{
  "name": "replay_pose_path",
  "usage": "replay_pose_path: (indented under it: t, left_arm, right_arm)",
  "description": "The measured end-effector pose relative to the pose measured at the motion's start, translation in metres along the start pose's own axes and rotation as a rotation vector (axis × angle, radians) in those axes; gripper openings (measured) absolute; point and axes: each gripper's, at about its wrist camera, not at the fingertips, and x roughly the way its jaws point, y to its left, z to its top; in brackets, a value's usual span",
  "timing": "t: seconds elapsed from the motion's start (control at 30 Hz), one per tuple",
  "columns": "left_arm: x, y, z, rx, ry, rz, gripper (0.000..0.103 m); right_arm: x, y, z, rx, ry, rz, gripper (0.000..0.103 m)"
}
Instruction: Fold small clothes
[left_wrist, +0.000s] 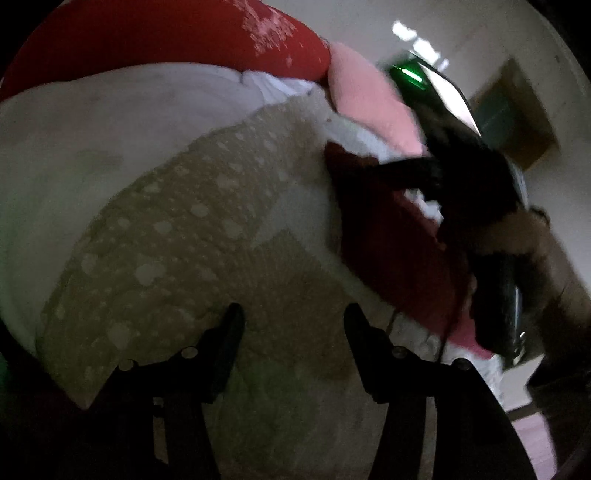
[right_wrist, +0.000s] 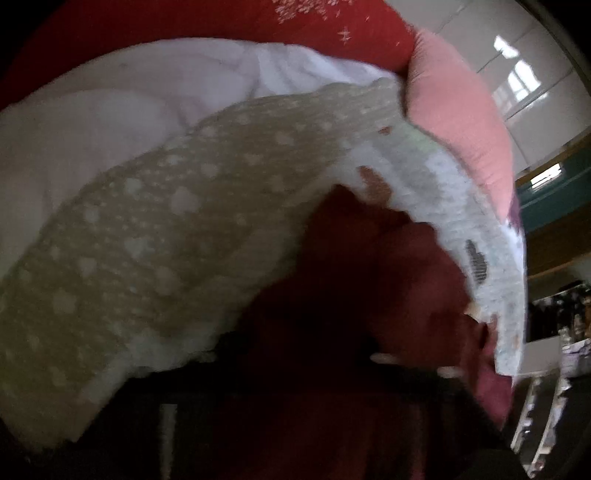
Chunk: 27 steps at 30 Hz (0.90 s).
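A beige garment with white dots (left_wrist: 177, 236) lies spread on the white bedding (left_wrist: 74, 140). My left gripper (left_wrist: 293, 325) hovers open and empty just above the garment's near part. In the left wrist view my right gripper (left_wrist: 436, 173) appears at the right, its fingers closed on a dark red cloth (left_wrist: 391, 236) at the garment's right edge. In the right wrist view the dotted garment (right_wrist: 155, 236) drapes over the camera, with the dark red cloth (right_wrist: 369, 266) bunched right in front; the right gripper's fingers are hidden in the dark there.
A red patterned blanket (left_wrist: 177, 33) and a pink pillow (left_wrist: 365, 92) lie behind the garment. A white printed cloth edge (right_wrist: 465, 229) hangs at the right. The room wall and a doorway (left_wrist: 517, 114) show beyond.
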Motion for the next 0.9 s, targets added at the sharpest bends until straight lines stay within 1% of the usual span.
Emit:
replay_pose_path:
  t: [0.03, 0.1, 0.13, 0.2, 0.3, 0.37, 0.43, 0.47, 0.5, 0.53, 0.57, 0.6, 0.7, 0.77, 0.83, 0.9]
  left_arm:
    - [-0.003, 0.000, 0.001, -0.003, -0.014, -0.004, 0.055]
    - [-0.010, -0.002, 0.007, 0.005, -0.042, -0.030, 0.055]
    - [-0.011, -0.008, 0.010, 0.018, -0.047, -0.045, 0.055]
    - [-0.007, -0.023, 0.017, 0.070, -0.047, -0.083, 0.055]
    - [0.011, -0.054, 0.026, 0.177, -0.039, -0.119, 0.055]
    - [0.023, -0.070, 0.030, 0.220, -0.037, -0.129, 0.055]
    - [0.034, -0.087, 0.032, 0.239, -0.028, -0.150, 0.055]
    - [0.040, -0.091, 0.032, 0.240, -0.019, -0.145, 0.050]
    - [0.042, -0.095, 0.031, 0.242, -0.009, -0.144, 0.024]
    - [0.046, -0.103, 0.031, 0.251, 0.013, -0.152, 0.011]
    - [0.048, -0.109, 0.031, 0.259, 0.025, -0.150, 0.011]
    - [0.047, -0.114, 0.030, 0.268, 0.020, -0.149, 0.011]
    - [0.045, -0.141, 0.027, 0.302, 0.028, -0.182, 0.011]
    - [0.040, -0.162, 0.019, 0.328, 0.032, -0.189, 0.011]
    - [0.037, -0.174, 0.010, 0.337, 0.040, -0.195, 0.014]
    - [0.030, -0.182, 0.001, 0.312, 0.057, -0.221, 0.018]
  right_arm:
    - [-0.005, -0.008, -0.001, 0.021, -0.016, 0.032, 0.025]
    - [-0.015, -0.027, -0.005, 0.076, -0.049, 0.105, 0.024]
    - [-0.023, -0.039, -0.007, 0.115, -0.068, 0.148, 0.023]
    - [-0.034, -0.053, -0.010, 0.164, -0.092, 0.201, 0.023]
    - [-0.048, -0.072, -0.015, 0.226, -0.122, 0.271, 0.023]
    - [-0.054, -0.080, -0.019, 0.263, -0.142, 0.318, 0.023]
    - [-0.060, -0.088, -0.025, 0.296, -0.158, 0.358, 0.023]
    - [-0.062, -0.091, -0.028, 0.308, -0.167, 0.371, 0.023]
    - [-0.063, -0.094, -0.030, 0.317, -0.178, 0.383, 0.023]
    - [-0.066, -0.099, -0.034, 0.327, -0.191, 0.398, 0.023]
    - [-0.067, -0.102, -0.037, 0.335, -0.199, 0.408, 0.023]
    - [-0.070, -0.107, -0.040, 0.349, -0.212, 0.420, 0.023]
    - [-0.077, -0.122, -0.053, 0.384, -0.256, 0.437, 0.023]
    - [-0.082, -0.141, -0.068, 0.438, -0.298, 0.468, 0.023]
    - [-0.085, -0.162, -0.086, 0.495, -0.337, 0.497, 0.023]
    - [-0.088, -0.182, -0.108, 0.554, -0.370, 0.514, 0.023]
